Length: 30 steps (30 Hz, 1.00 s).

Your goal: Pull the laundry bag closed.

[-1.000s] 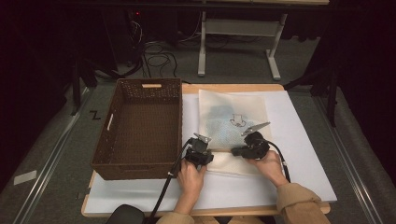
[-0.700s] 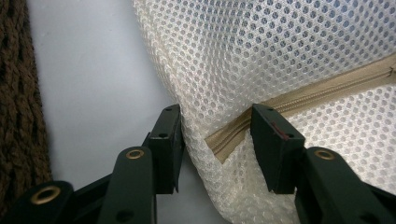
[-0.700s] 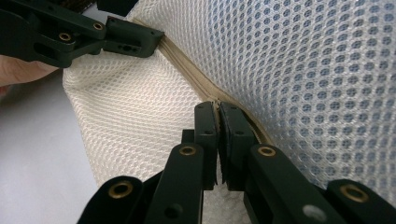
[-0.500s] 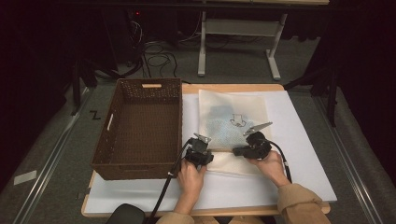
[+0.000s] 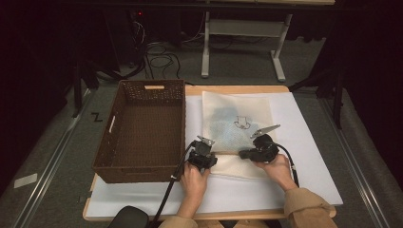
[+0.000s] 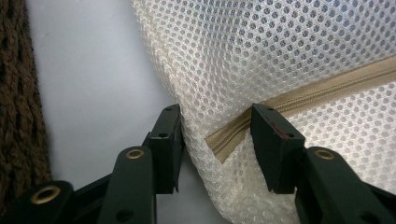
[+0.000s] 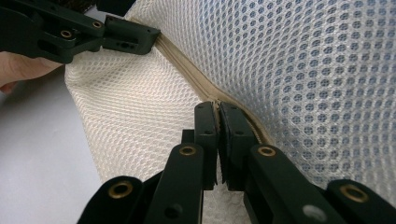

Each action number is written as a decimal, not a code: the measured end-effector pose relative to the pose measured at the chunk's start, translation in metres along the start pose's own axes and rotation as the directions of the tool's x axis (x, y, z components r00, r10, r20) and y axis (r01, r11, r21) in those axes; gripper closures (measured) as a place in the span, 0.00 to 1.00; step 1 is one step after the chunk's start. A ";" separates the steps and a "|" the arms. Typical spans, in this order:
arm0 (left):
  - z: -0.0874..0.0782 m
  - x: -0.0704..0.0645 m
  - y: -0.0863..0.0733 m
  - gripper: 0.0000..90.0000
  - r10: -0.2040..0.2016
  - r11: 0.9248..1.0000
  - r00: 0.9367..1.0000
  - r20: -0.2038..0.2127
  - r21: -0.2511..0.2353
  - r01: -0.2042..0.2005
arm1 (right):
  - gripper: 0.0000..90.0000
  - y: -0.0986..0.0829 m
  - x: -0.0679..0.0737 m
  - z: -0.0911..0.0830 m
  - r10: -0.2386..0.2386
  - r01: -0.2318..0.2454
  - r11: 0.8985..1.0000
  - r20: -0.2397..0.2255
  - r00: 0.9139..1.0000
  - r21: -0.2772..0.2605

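At frame centre, the mesh bag (image 5: 236, 130) is laid on the worktop (image 5: 309, 142). Its zipper (image 7: 196, 79) is pinched by the right gripper (image 7: 218, 116); the left gripper (image 6: 215, 128) is spread around the zipper's end.

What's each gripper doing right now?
Left gripper: open, jaws either side of the mesh bag corner.
Right gripper: shut on the zipper.

Cream mesh-cloth bag (image 6: 289, 56), brown woven wicker basket (image 5: 142, 128)
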<state>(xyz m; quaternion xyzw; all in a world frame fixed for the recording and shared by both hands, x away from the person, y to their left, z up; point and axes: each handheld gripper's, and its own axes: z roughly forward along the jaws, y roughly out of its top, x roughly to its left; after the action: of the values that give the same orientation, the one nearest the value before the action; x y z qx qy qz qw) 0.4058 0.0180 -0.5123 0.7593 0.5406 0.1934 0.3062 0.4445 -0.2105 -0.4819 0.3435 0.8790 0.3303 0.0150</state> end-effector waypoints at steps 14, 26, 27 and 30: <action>0.000 0.000 -0.001 0.61 0.000 1.000 1.000 0.002 -0.008 0.000 | 0.97 -0.003 -0.003 -0.006 0.012 -0.012 1.000 0.003 1.000 -0.006; 0.000 0.000 -0.003 0.61 0.002 1.000 1.000 0.003 -0.017 -0.002 | 0.97 -0.006 -0.006 -0.011 0.016 -0.016 1.000 0.004 1.000 -0.010; 0.000 0.000 -0.003 0.61 0.003 1.000 1.000 0.003 -0.017 -0.003 | 0.97 -0.006 -0.006 -0.011 0.015 -0.015 1.000 0.005 1.000 -0.012; 0.000 0.000 -0.003 0.61 0.004 1.000 1.000 0.004 -0.016 -0.004 | 0.97 -0.006 -0.007 -0.011 0.012 -0.012 1.000 0.002 1.000 -0.018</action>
<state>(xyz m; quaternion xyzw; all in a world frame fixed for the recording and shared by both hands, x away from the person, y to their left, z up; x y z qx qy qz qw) 0.4040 0.0191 -0.5139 0.7582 0.5369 0.1967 0.3133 0.4431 -0.2246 -0.4781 0.3490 0.8740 0.3377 0.0172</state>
